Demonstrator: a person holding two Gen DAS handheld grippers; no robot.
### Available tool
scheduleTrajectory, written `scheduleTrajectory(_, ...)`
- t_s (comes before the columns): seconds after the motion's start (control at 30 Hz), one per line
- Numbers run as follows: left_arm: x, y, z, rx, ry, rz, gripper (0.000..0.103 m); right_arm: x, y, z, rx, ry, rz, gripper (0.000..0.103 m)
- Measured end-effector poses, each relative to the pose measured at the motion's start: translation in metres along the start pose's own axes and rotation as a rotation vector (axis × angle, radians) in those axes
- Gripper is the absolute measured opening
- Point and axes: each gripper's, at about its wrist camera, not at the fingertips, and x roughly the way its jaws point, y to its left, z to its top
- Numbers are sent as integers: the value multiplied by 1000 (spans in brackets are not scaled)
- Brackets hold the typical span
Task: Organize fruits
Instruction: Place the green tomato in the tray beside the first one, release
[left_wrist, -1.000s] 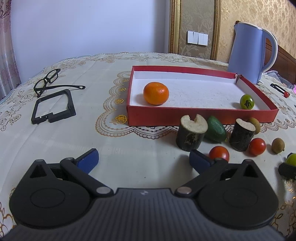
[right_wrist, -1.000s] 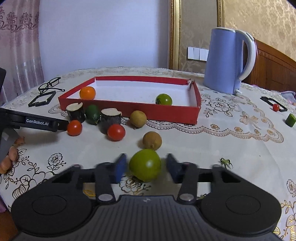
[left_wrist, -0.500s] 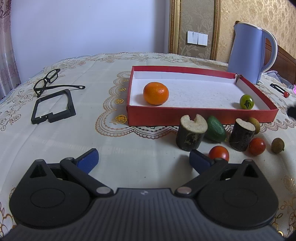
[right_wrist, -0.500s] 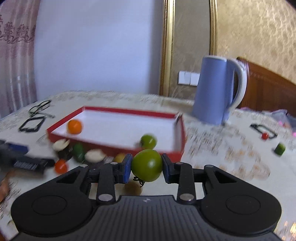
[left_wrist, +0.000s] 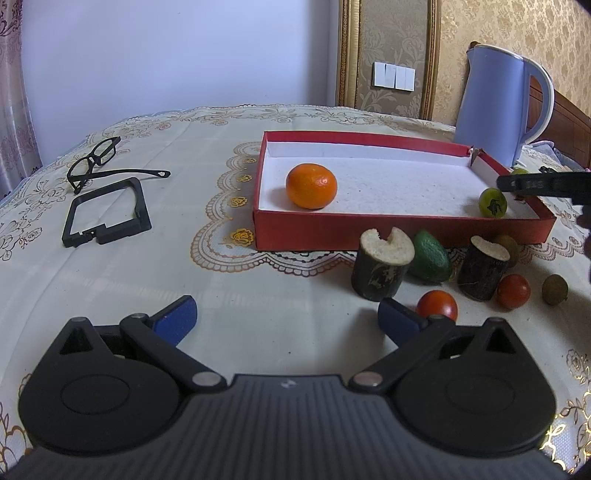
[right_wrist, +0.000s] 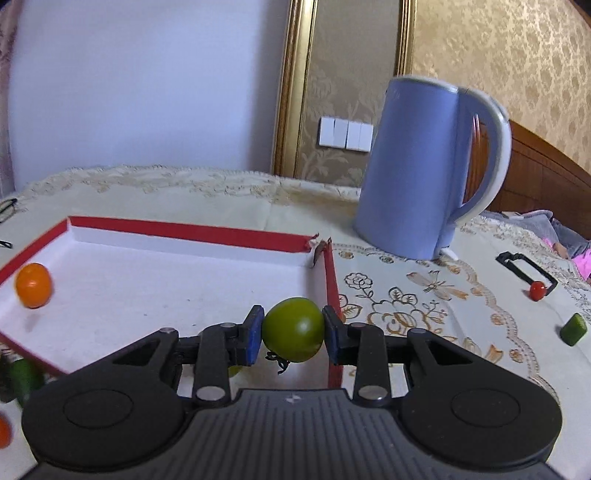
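My right gripper (right_wrist: 293, 332) is shut on a green tomato (right_wrist: 291, 325), held above the near right corner of the red box (right_wrist: 184, 230). Inside the box lie an orange (left_wrist: 311, 185) and a small green tomato (left_wrist: 492, 202). In the left wrist view one of the right gripper's fingers (left_wrist: 535, 183) reaches in over the box's right wall. My left gripper (left_wrist: 286, 321) stands open over bare tablecloth, nothing between its pads. In front of the box (left_wrist: 369, 230) lie two red tomatoes (left_wrist: 437, 305) (left_wrist: 513, 291), a green avocado-like fruit (left_wrist: 430, 256) and a brown longan (left_wrist: 554, 290).
Two short wood stumps (left_wrist: 382, 267) (left_wrist: 484, 267) stand among the loose fruit. A blue kettle (right_wrist: 417, 173) stands behind the box's right corner. Glasses (left_wrist: 96, 162) and a black frame (left_wrist: 107, 212) lie at left. A small red tomato (right_wrist: 537, 290) and a green piece (right_wrist: 573, 329) lie far right.
My right gripper has lifted the green tomato off the cloth and carried it forward to the box's right corner. The left gripper has stayed put.
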Motion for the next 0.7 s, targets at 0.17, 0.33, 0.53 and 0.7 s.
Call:
scheduleTrajectory(0.17, 0, 0, 0, -1, 0, 0, 103, 18, 3, -2, 4, 36, 15, 33)
scheduleTrajectory(0.33, 0, 0, 0, 1, 0, 0, 103, 19, -3, -2, 41, 43, 51, 33)
scheduleTrajectory(0.53, 0, 0, 0, 0, 0, 0, 103, -1, -8, -3, 50, 5, 78, 61)
scheduleTrajectory(0.7, 0, 0, 0, 0, 0, 0, 103, -53, -20, -19, 63, -75, 67, 80)
